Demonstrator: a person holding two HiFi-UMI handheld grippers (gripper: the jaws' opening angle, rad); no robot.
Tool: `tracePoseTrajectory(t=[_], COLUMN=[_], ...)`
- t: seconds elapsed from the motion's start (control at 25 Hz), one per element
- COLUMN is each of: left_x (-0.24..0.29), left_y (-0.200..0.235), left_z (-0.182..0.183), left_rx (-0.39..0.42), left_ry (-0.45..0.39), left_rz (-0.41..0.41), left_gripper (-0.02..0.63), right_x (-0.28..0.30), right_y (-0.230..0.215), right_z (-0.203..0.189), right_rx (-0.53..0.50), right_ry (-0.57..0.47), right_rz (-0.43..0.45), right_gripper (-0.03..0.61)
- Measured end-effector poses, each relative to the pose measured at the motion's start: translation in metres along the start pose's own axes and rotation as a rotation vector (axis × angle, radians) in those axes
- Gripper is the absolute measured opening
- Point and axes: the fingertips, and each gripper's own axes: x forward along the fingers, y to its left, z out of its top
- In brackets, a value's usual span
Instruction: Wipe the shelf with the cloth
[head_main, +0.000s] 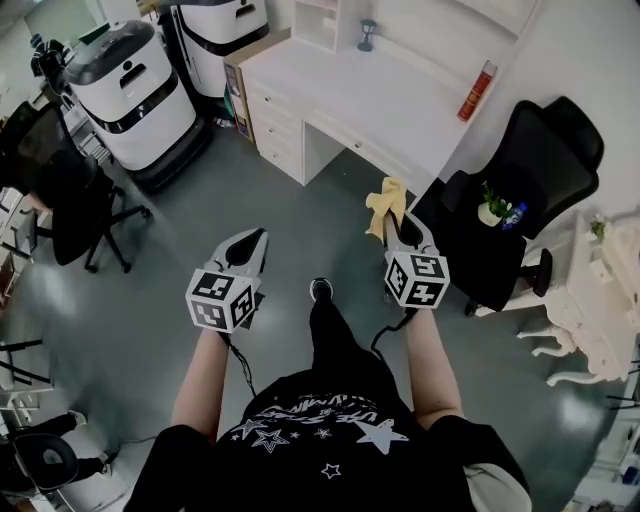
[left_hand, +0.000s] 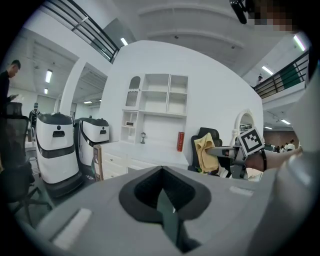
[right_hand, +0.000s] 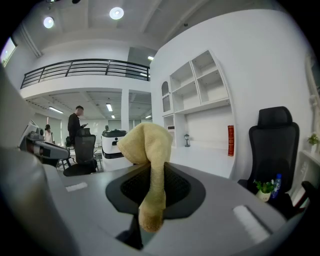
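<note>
Right claw (head_main: 398, 228) is clamped on the yellow cloth (right_hand: 150, 145), over open floor (head_main: 180, 215), well apart from the desk (head_main: 370, 95). Left claw (left_hand: 161, 171): jaws together, nothing held. Step in hand: approach; wiping not begun. Next move probably calls for nearing the desk and lifting the cloth to the shelf (left_hand: 156, 97). Left gripper view shows every shelf compartment; head view crops them.

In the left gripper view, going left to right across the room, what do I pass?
Nearer white machine → second white machine → small lamp-like ornament → red can → yellow cloth → right gripper, shut on that cloth.
</note>
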Motion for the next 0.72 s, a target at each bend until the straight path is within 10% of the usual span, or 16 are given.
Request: tracePoseTrajectory(t=[0.72], left_x=[0.280], left_y=[0.156], left_z=[0.131], left_rx=[-0.008], left_ry=[0.005], left_rz=[0.052], left_gripper=[0.002], right_x=[0.320], right_y=[-0.115], right_z=[0.100], right_rx=[0.021], right_ry=[0.012], right_rz=[0.055], right_gripper=[0.081])
